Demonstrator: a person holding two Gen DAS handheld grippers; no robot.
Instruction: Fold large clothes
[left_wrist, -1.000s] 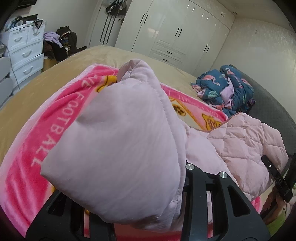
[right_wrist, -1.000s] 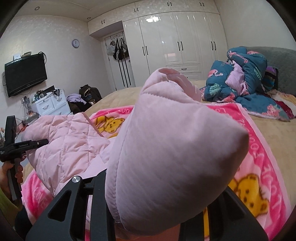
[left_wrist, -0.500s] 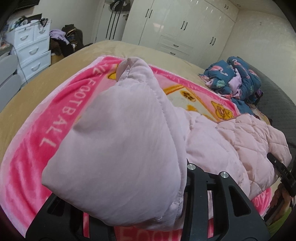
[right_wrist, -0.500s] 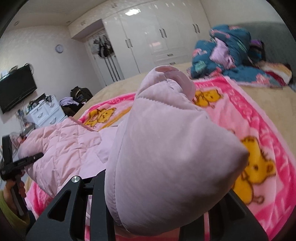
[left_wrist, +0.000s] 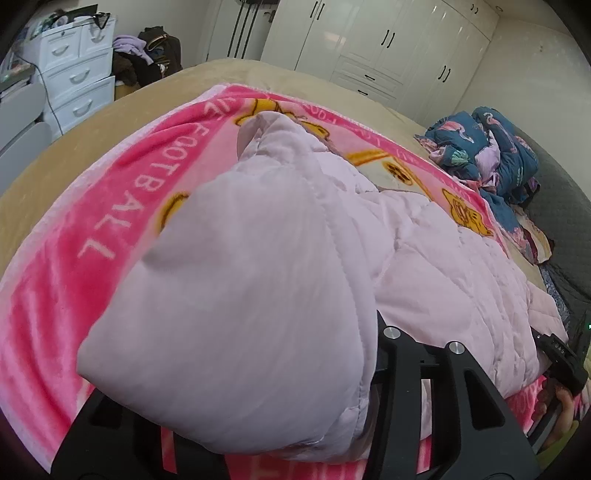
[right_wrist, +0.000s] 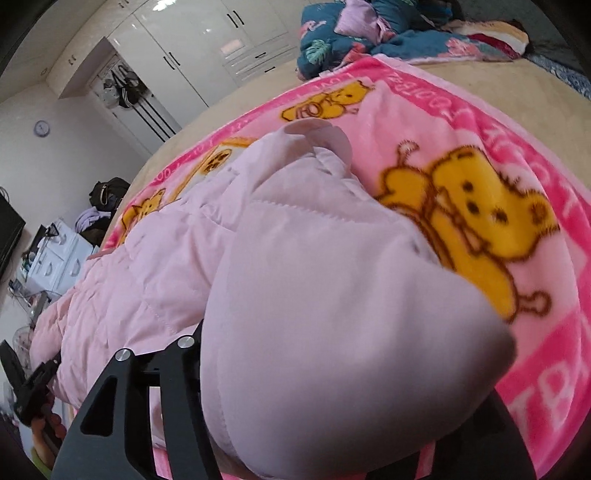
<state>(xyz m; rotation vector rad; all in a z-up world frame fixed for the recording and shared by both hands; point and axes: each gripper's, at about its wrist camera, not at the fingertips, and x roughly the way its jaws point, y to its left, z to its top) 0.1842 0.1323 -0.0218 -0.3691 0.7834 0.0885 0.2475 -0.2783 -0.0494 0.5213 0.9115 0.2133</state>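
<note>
A pale pink quilted jacket (left_wrist: 436, 258) lies on a bright pink cartoon blanket (left_wrist: 92, 229) on the bed. My left gripper (left_wrist: 295, 424) is shut on one corner of the jacket, and the fabric drapes over its fingers and hides them. My right gripper (right_wrist: 295, 424) is shut on the other corner of the jacket (right_wrist: 155, 266), also buried in fabric. The jacket stretches between the two grippers, low over the blanket (right_wrist: 480, 155). The right gripper shows at the right edge of the left wrist view (left_wrist: 561, 362).
A heap of blue patterned bedding (left_wrist: 487, 155) lies at the head of the bed, also in the right wrist view (right_wrist: 369, 33). A white drawer unit (left_wrist: 77, 77) and white wardrobes (left_wrist: 388, 48) stand beyond the tan bed sheet (left_wrist: 55, 147).
Both grippers have come down and forward with the jacket. The jacket has sunk from hanging raised to spreading low over the pink blanket.
</note>
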